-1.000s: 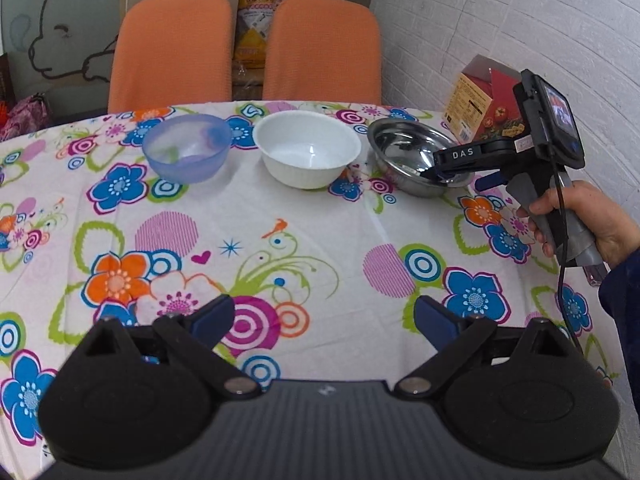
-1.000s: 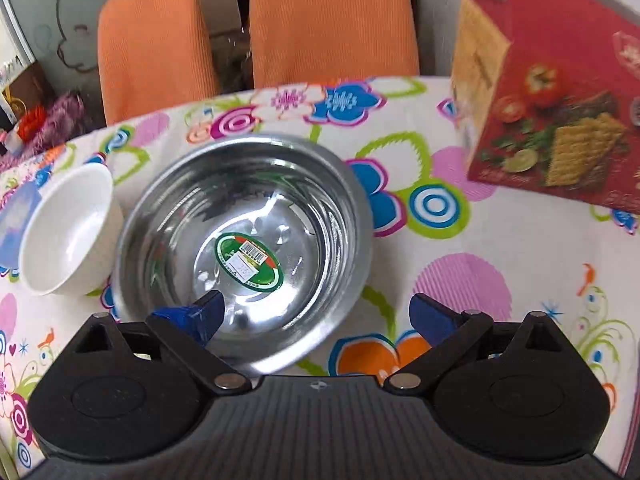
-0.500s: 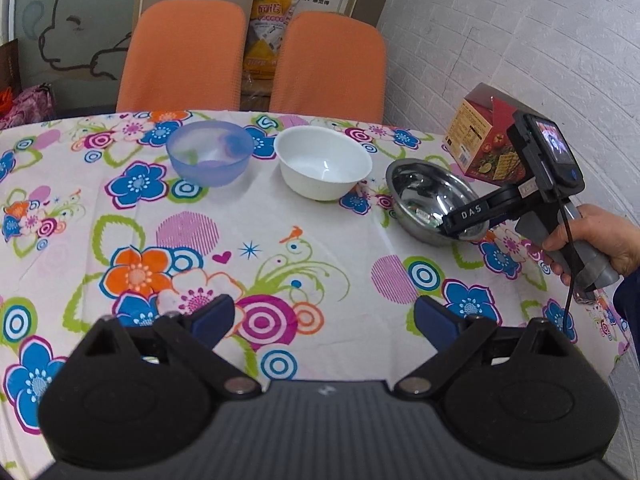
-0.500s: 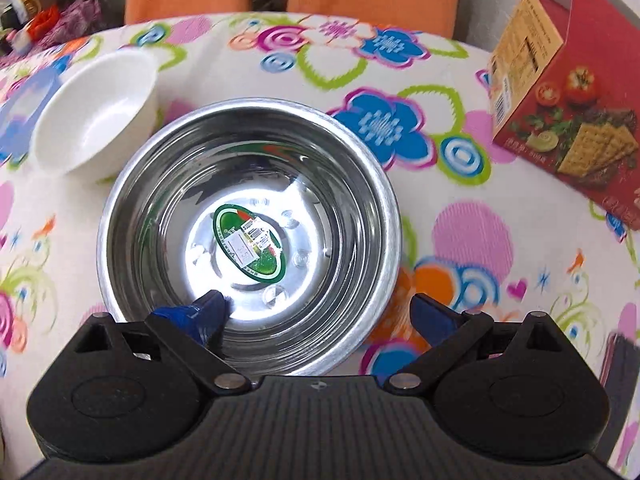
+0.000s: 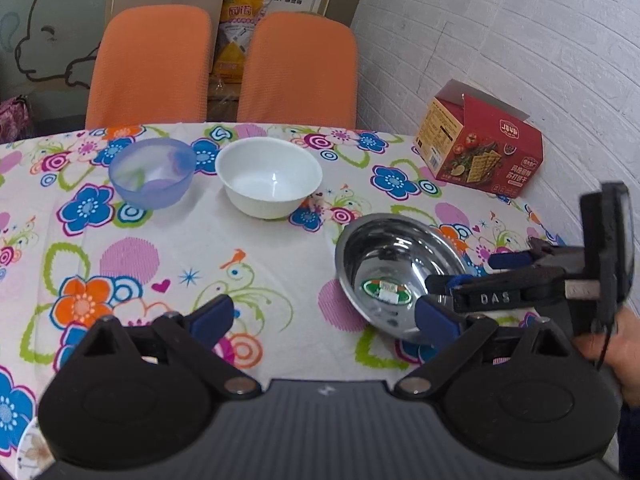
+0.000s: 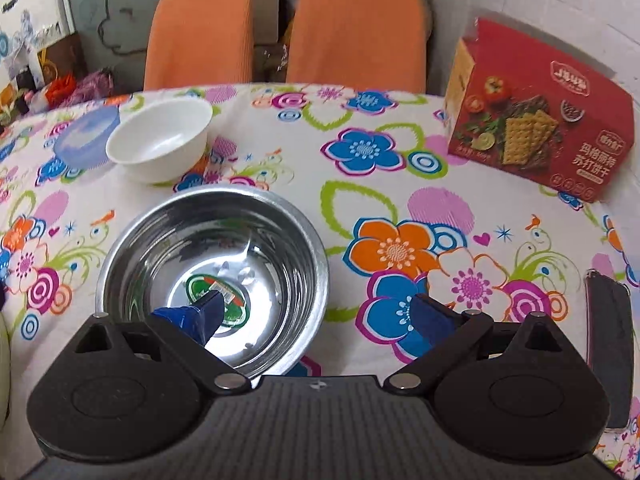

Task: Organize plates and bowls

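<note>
A steel bowl (image 5: 384,256) (image 6: 240,240) with a green sticker inside sits tilted on the flowered tablecloth, right of centre. My right gripper (image 6: 318,312) (image 5: 468,270) is open and straddles the bowl's near-right wall, with one blue finger inside over the sticker and the other outside. A white bowl (image 5: 272,176) (image 6: 160,136) and a translucent blue bowl (image 5: 152,172) (image 6: 84,136) stand side by side further back. My left gripper (image 5: 324,314) hangs open above the cloth, holding nothing, just left of the steel bowl.
A red cracker box (image 5: 480,148) (image 6: 536,120) stands at the back right by the white brick wall. Two orange chairs (image 5: 224,64) stand behind the table. A dark phone (image 6: 608,344) lies at the right edge. A hand (image 5: 624,344) holds the right gripper.
The steel bowl has come with my right gripper, away from the white bowl and toward the near side of the table. The left gripper has drawn back and turned right.
</note>
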### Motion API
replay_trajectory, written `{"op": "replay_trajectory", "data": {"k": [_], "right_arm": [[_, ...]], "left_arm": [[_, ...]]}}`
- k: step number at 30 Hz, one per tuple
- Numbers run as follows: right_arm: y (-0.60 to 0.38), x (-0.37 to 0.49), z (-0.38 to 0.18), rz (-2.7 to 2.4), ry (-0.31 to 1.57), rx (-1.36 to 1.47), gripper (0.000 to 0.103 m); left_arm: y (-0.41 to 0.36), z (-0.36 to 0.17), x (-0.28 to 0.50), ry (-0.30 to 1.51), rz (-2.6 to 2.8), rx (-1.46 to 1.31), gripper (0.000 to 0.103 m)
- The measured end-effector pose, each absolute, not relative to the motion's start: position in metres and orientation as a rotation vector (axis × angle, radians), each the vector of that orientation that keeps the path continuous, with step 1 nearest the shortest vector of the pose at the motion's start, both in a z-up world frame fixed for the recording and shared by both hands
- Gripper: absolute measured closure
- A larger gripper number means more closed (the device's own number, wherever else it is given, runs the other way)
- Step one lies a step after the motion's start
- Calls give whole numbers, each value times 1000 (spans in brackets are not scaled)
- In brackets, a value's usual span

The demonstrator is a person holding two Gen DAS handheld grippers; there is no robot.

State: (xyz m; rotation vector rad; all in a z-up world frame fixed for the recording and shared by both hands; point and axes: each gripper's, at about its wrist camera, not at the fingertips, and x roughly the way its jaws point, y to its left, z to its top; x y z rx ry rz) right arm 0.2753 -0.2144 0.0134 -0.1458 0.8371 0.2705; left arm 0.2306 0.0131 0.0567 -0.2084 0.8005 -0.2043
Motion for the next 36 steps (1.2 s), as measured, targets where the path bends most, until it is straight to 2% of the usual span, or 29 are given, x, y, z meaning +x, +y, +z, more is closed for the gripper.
{"op": "replay_trajectory", "data": {"k": [6, 12, 21, 36], "right_arm": [[-229, 250, 3, 277, 712, -14, 16], [-221, 267, -12, 289, 737, -7, 16], [-210, 273, -32, 313, 748, -96, 15], [-210, 269, -34, 322, 720, -92, 13]], "left_arm": [[-16, 34, 285, 872, -169, -164, 7], [-36, 12, 314, 914, -154, -132, 7], [-52, -7, 327, 945, -165, -92, 7], [-59, -18, 328, 954, -127, -44, 7]]}}
